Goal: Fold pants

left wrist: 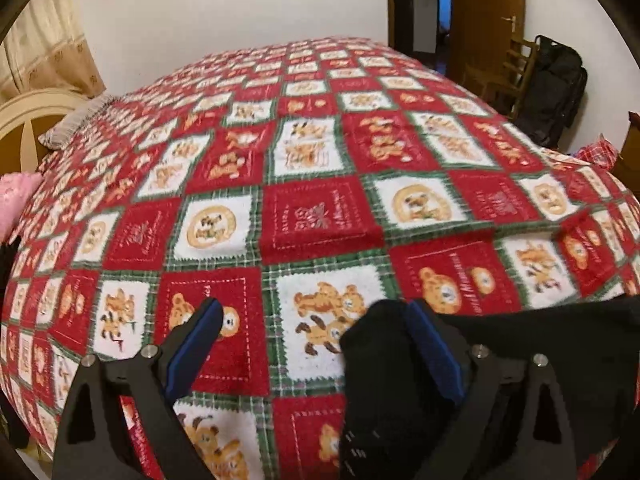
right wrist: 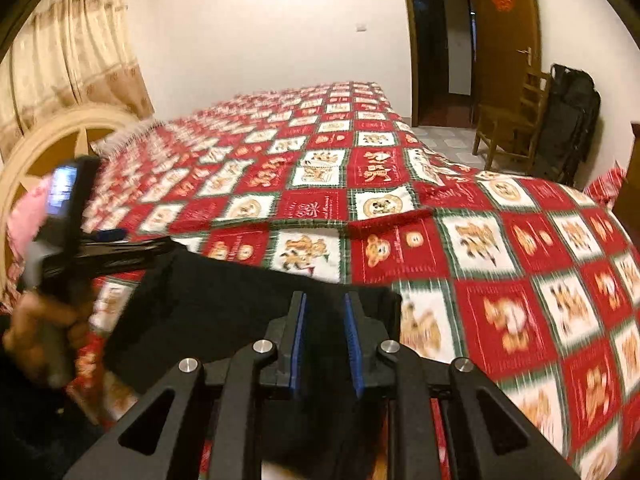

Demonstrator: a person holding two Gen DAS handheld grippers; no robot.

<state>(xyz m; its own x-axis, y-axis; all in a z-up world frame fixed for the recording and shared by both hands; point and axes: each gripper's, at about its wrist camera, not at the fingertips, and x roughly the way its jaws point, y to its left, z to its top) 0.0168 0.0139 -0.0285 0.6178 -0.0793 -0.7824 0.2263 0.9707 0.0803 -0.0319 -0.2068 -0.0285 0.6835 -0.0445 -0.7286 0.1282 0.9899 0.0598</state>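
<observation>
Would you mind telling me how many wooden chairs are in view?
1: a brown wooden chair stands against the far right wall, beside the open wooden door and a black bag. Others may be hidden behind the bed.

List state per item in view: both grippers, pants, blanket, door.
left gripper: open wide, black fabric draped against one finger, not clamped.
right gripper: fingers part closed around black cloth; grip cannot be told.
pants: black, bunched, lifted at the bed's near edge.
blanket: spread over the bed, one ridge wrinkle across it.
door: swung open.
</observation>
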